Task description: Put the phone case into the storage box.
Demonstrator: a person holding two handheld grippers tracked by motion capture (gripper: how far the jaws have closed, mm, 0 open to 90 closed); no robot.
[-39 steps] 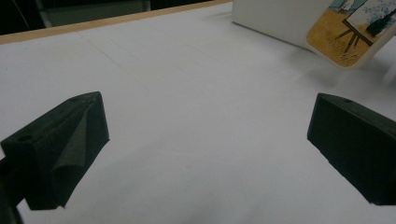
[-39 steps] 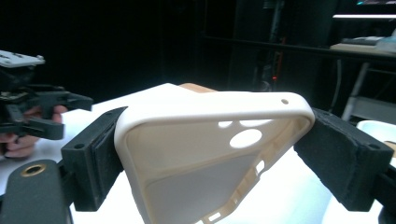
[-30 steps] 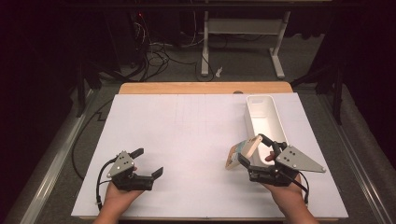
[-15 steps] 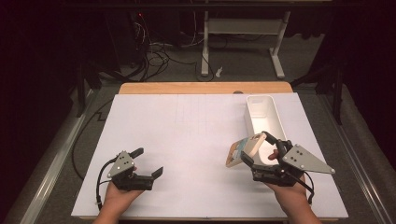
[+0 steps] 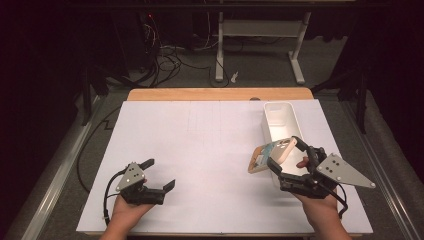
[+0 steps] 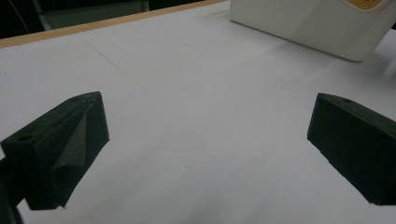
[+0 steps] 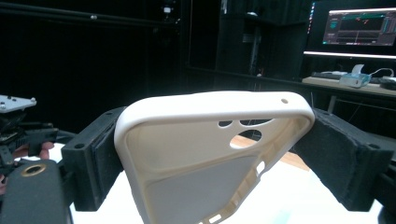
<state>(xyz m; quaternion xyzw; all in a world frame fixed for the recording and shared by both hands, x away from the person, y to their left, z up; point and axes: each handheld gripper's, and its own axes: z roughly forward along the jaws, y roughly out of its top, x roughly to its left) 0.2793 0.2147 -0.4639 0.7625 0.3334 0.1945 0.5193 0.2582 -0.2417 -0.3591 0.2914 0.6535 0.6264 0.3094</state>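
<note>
1. Right gripper (image 5: pixel 286 156): jaws clamped across a phone case (image 5: pixel 270 154), one pad on each long edge. Case is off the table, held over the near end of the bin, tilted.
2. Phone case (image 7: pixel 210 158): cream, smooth matte plastic or silicone, rounded corners, raised lip, camera cutouts near one corner. The side facing up in the high view carries a printed pattern; detail too small to read.
3. Left gripper (image 5: pixel 157 176): jaws spread wide, nothing between them, sitting low over the front-left of the table. Pads (image 6: pixel 65 149) are black, wedge-shaped, foam-like.
4. Count: two grippers, one case, one bin.
5. Bin (image 5: pixel 280 112): white, rectangular, rounded corners, glossy plastic, on the right side of the table. The part of its inside on show is bare.
6. Table (image 5: pixel 210 150): flat white sheet, faint pencil lines, wooden edge along the far side.
</note>
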